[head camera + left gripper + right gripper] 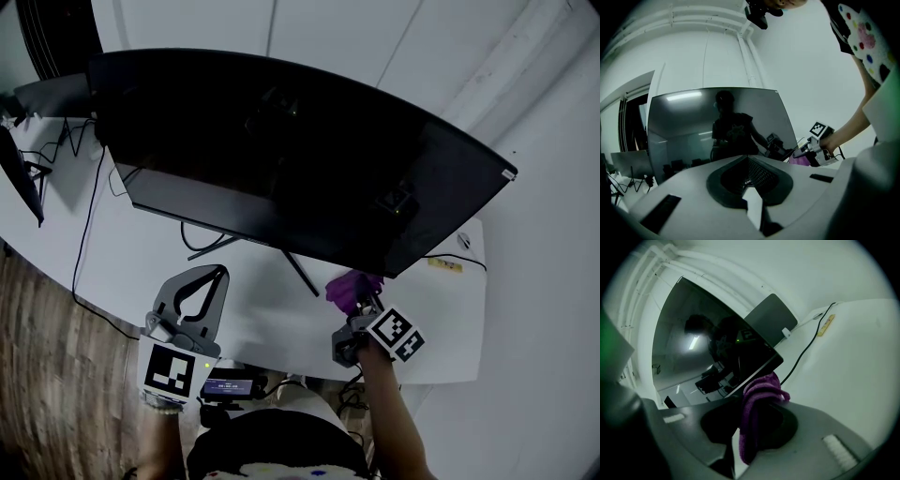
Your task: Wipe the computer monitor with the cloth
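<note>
Purple cloth (352, 289) is bunched and pinched between the jaws of the right gripper (358, 309), with a fold spilling out past the jaw tips. It sits right at the lower edge of the curved computer monitor (281, 159), near the monitor's right-hand bottom corner in the head view; whether it presses on the screen cannot be told. The monitor is dark and reflects the person and both grippers. It stands on a white desk (441, 319), with its thin black stand legs (302, 274) splayed below its lower edge. The left gripper (221, 273) hovers in front of the monitor, below its left half, well apart from the cloth, with its jaw tips pressed together and nothing between them. A black cable (86, 225) trails from behind the monitor's left end, where a second dark screen (23, 187) stands.
</note>
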Available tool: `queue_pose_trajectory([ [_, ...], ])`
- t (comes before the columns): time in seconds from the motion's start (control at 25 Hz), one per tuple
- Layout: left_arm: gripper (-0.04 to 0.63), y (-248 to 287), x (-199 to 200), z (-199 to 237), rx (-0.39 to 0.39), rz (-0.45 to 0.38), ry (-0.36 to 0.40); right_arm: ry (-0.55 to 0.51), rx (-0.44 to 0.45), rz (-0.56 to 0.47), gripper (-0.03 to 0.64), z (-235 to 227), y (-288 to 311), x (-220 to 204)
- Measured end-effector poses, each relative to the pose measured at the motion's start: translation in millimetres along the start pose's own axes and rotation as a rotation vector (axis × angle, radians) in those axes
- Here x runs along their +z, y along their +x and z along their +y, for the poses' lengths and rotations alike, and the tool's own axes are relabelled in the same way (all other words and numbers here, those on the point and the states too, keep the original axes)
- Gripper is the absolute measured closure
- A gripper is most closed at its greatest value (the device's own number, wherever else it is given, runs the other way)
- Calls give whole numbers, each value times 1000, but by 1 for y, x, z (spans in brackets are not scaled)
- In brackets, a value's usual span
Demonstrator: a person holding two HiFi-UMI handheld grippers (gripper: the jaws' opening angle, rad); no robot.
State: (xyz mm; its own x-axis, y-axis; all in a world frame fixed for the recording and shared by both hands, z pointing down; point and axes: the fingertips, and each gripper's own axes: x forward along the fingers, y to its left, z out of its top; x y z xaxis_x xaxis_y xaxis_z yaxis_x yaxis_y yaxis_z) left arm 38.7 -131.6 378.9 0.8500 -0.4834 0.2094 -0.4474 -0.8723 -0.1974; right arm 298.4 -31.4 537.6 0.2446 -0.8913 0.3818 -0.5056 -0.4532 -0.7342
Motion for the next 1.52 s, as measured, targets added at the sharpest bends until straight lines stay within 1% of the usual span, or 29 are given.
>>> queue_pose_trajectory([
  [0.6,591,-9,-13,33,50,12,-15,-27,70,117,538,46,30,-43],
  [0.8,591,-9,-14,42,68,20,-24,-17,93,154,538,58,41,-52],
  [1.2,591,-20,-23,70,88,23,-23,-4,139,217,538,95,62,-88],
  [1.52,591,-34,-31,93,107,25,-37,1,165,249,538,123,76,-114],
])
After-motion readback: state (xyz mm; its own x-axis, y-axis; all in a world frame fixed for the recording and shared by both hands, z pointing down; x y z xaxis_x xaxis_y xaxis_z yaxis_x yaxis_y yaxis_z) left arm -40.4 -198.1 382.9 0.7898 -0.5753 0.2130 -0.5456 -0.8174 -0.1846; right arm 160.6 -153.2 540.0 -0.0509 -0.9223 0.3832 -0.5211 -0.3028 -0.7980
